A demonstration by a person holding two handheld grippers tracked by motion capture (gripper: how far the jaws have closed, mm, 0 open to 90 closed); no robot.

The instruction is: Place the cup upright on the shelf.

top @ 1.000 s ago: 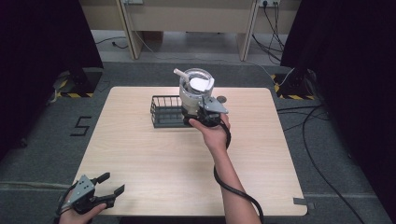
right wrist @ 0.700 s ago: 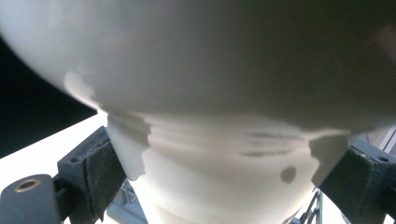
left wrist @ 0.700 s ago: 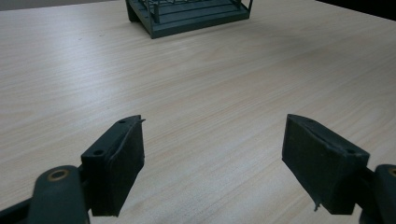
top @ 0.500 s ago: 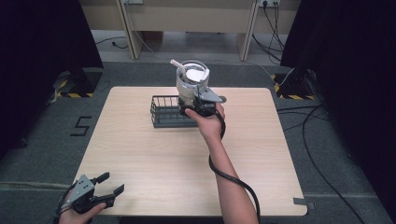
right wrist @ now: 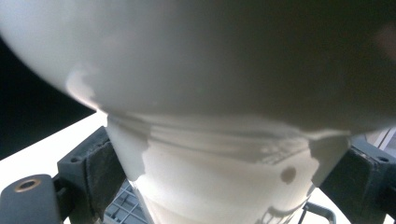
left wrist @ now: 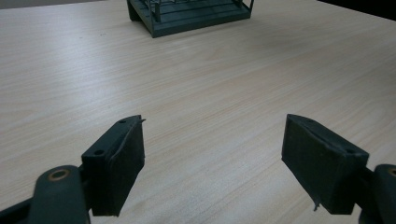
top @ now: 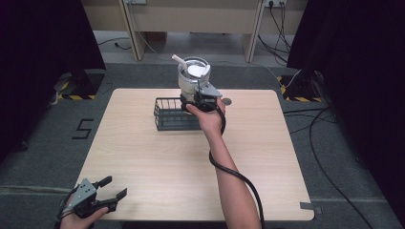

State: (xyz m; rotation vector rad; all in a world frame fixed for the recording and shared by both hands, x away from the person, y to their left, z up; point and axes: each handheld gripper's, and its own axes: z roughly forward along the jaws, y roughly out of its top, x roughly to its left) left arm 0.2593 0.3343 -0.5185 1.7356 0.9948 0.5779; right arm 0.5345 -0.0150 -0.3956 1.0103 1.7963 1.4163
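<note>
Clearly the right gripper is clamped on the lower body of a white pitcher-like pot, with a short spout or handle sticking out at its far left, and holds it lifted over the right end of a dark wire basket near the far edge of the table. In the right gripper view its pads press on the narrow lower part of the pot from both sides, with basket bars showing below. So, as I judge it, the pick-up is done; what is left is lowering the pot, probably into the basket, and letting go.

The left gripper rests idle at the near left corner of the table, jaws wide apart with nothing between them.

Room is generous: the whole middle and near right of the table are bare. The tight spots are the basket's upright walls under the pot and the far table edge just beyond it.
</note>
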